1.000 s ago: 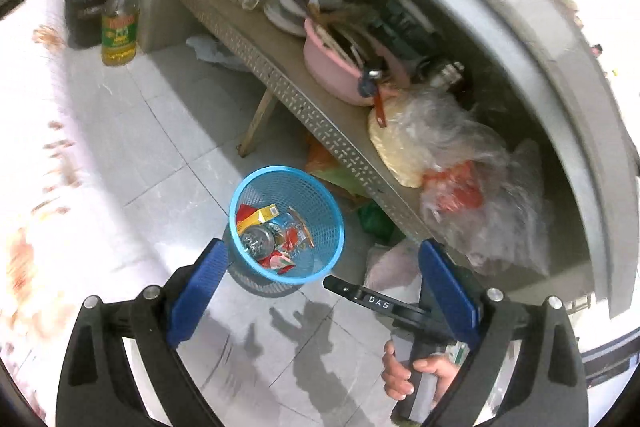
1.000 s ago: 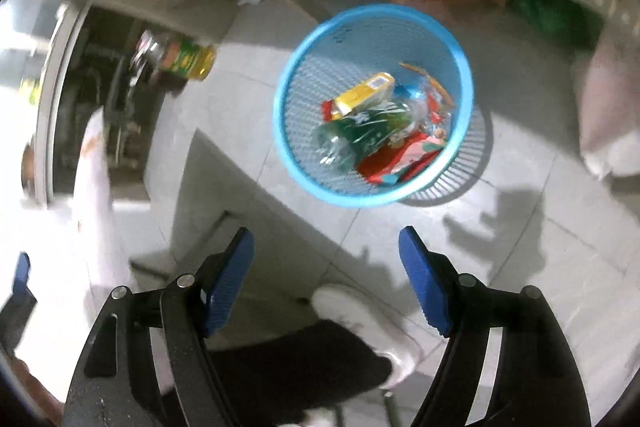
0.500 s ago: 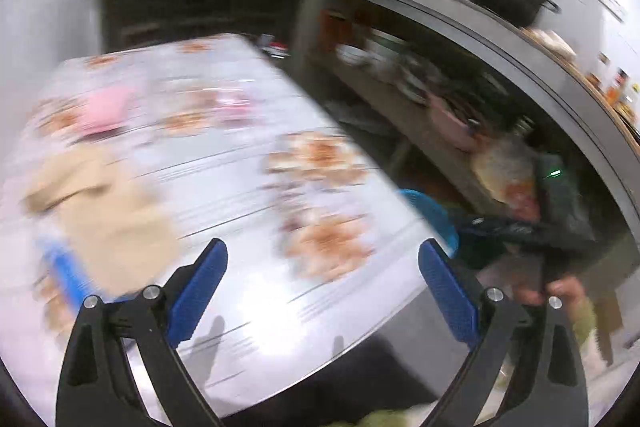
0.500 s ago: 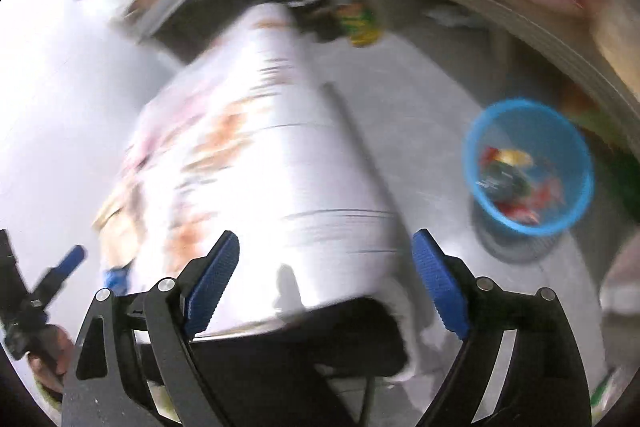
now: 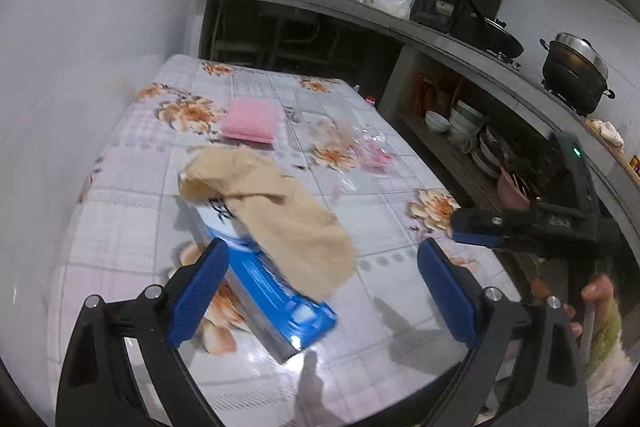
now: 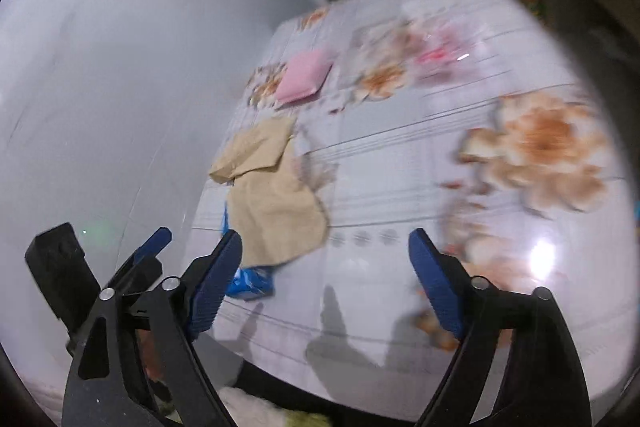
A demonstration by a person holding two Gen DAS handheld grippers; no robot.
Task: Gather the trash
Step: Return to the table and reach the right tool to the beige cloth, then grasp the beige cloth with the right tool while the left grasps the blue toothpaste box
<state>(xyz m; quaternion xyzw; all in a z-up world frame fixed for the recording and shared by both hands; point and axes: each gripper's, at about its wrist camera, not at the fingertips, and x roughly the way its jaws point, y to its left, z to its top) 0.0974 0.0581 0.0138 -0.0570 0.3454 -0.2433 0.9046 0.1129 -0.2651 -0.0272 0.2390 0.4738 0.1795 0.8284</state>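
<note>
A crumpled clear wrapper with pink inside (image 5: 372, 151) lies toward the right side of the floral tablecloth (image 5: 132, 211); it shows blurred in the right wrist view (image 6: 436, 55). My left gripper (image 5: 322, 267) hangs open above the near part of the table, over a blue tissue box (image 5: 276, 291) draped with a beige cloth (image 5: 280, 211). Nothing is between its pads. My right gripper (image 6: 324, 247) is wide, its jaws closing a little on nothing, over the table's near edge. The blue trash basket is out of view.
A pink folded cloth (image 5: 250, 121) lies farther back on the table. A white wall runs along the left. On the right, a counter (image 5: 460, 39) carries pots, with a shelf of bowls (image 5: 460, 123) beneath. A hand (image 5: 596, 291) holds the right gripper by the table's right edge.
Both cameras swung up from the blue trash basket on the floor to the tabletop. The basket has left both views. Both grippers stay empty.
</note>
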